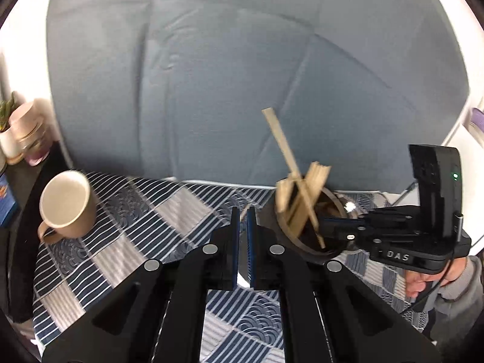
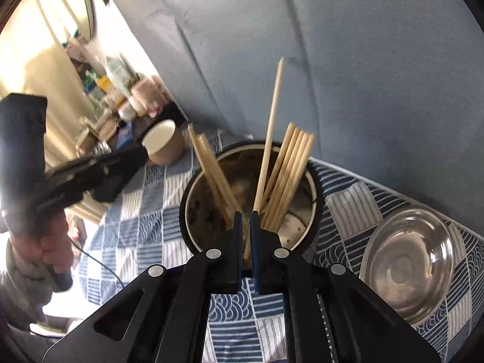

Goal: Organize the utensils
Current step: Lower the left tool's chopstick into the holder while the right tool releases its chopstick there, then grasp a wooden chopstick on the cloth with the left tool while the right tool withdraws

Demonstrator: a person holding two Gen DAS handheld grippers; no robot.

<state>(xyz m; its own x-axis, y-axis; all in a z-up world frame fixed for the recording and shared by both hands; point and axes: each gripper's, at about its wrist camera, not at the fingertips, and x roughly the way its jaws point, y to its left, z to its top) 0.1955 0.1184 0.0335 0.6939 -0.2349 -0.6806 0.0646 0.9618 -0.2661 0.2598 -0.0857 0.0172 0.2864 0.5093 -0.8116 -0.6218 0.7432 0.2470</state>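
a blue-and-white patterned tablecloth (image 2: 133, 230) covers the table, with a grey-blue upholstered backrest (image 2: 363, 60) rising behind it.

nearest in the right wrist view, the right gripper (image 2: 246, 236) has its jaws nearly together, pinching the lower end of one pale chopstick (image 2: 269, 139) that stands almost upright over the round metal utensil holder (image 2: 308, 181). just past the fingertips two bundles of chopsticks (image 2: 287, 175) lean against opposite sides of the holder's rim. to the right sits an empty steel bowl (image 2: 408, 269). further left a beige mug (image 2: 163, 142) stands on the cloth, and beyond it a cluttered shelf (image 2: 115, 96).

the left gripper (image 1: 243, 233) hangs over the cloth just beside the holder, jaws almost pressed together; a sliver of something pale shows in the gap, but i cannot tell whether anything is held.

the step in hand looks like dropping the single chopstick into the holder. to do it well, keep the stick near vertical, lower its tip into the open middle between the two bundles, and let go only once the tip is well below the rim, so it does not tip out or knock the others.
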